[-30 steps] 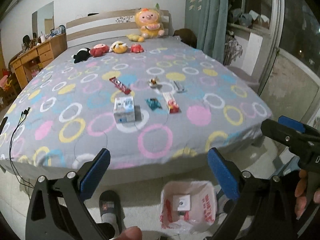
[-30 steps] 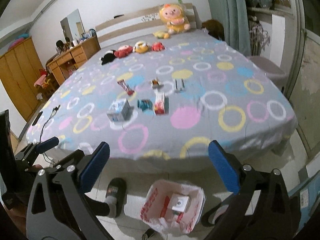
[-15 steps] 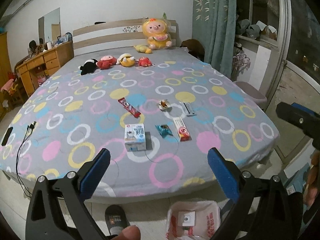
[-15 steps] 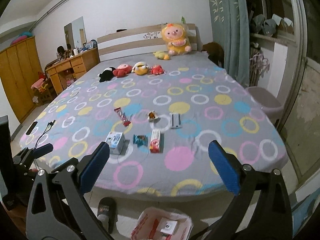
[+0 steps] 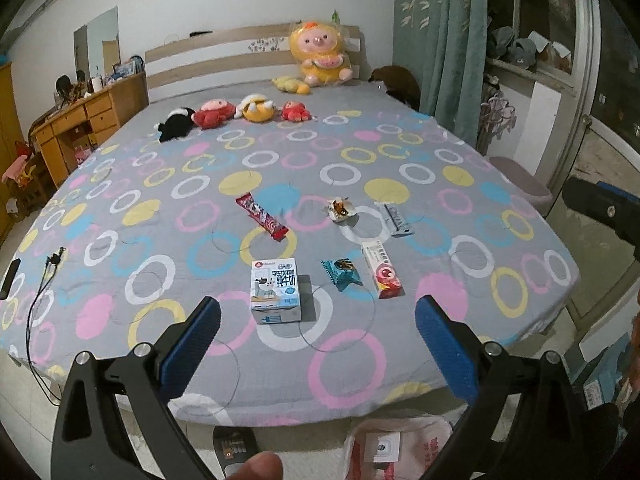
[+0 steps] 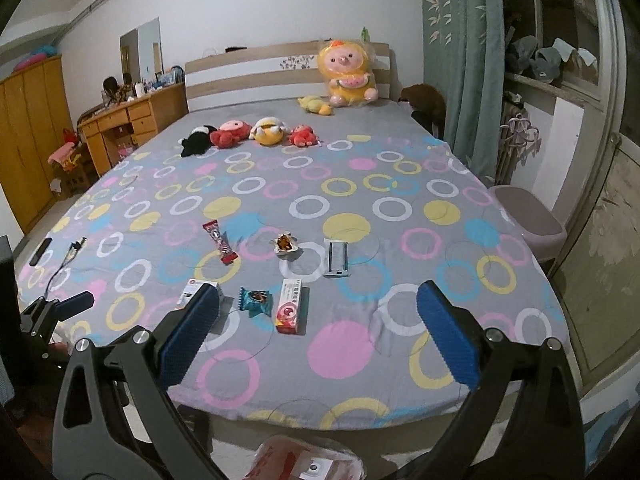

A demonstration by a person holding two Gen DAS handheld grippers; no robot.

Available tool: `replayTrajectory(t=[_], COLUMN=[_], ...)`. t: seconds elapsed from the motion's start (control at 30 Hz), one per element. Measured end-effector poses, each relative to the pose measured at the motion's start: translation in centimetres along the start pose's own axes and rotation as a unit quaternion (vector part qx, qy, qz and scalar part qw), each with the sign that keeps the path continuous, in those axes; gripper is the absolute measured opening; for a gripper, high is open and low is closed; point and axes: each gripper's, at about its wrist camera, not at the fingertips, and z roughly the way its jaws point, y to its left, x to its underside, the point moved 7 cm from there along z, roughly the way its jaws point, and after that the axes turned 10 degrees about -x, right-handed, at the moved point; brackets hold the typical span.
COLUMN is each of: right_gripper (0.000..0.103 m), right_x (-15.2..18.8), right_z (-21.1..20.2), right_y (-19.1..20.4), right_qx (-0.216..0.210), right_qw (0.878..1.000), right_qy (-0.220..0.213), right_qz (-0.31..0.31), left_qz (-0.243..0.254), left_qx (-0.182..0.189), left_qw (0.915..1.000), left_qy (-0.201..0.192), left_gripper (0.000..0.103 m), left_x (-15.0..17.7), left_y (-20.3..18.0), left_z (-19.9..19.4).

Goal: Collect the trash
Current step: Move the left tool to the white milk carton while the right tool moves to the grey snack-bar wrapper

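Trash lies on the bed (image 5: 120,240): a milk carton (image 5: 275,289), a red wrapper (image 5: 261,216), a teal packet (image 5: 340,273), a red-white box (image 5: 381,269), a crumpled wrapper (image 5: 340,209) and a silver packet (image 5: 395,219). The same items show in the right wrist view: red-white box (image 6: 291,305), teal packet (image 6: 256,300), red wrapper (image 6: 219,241). A white trash bag (image 5: 394,450) sits on the floor below the bed's foot. My left gripper (image 5: 318,350) is open and empty, short of the carton. My right gripper (image 6: 318,340) is open and empty over the bed's near edge.
Several plush toys (image 5: 218,114) line the far part of the bed, and a big yellow one (image 5: 322,60) leans on the headboard. A phone and cable (image 5: 12,276) lie at the left edge. A slipper (image 5: 234,450) is on the floor. A stool (image 6: 528,220) stands right of the bed.
Both grippers have risen and tilted up from the floor and bag toward the bed top. The trash bag has slid to the bottom of both views. Both stay open.
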Motion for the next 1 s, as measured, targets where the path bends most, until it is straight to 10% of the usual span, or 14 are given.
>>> replayTrajectory(t=[1.0], right_gripper=[0.096], right_x=[-1.4], right_z=[25.3], right_y=[-6.5], right_qx=[0.013], right_qw=[0.991], right_qy=[0.129], right_qz=[0.026], left_qz=[0.018], left_qx=[-0.039], left_qw=[0.9916], left_qy=[0.122], left_gripper=[0.095], left_x=[1.9], left_y=[1.0], left_z=[20.6])
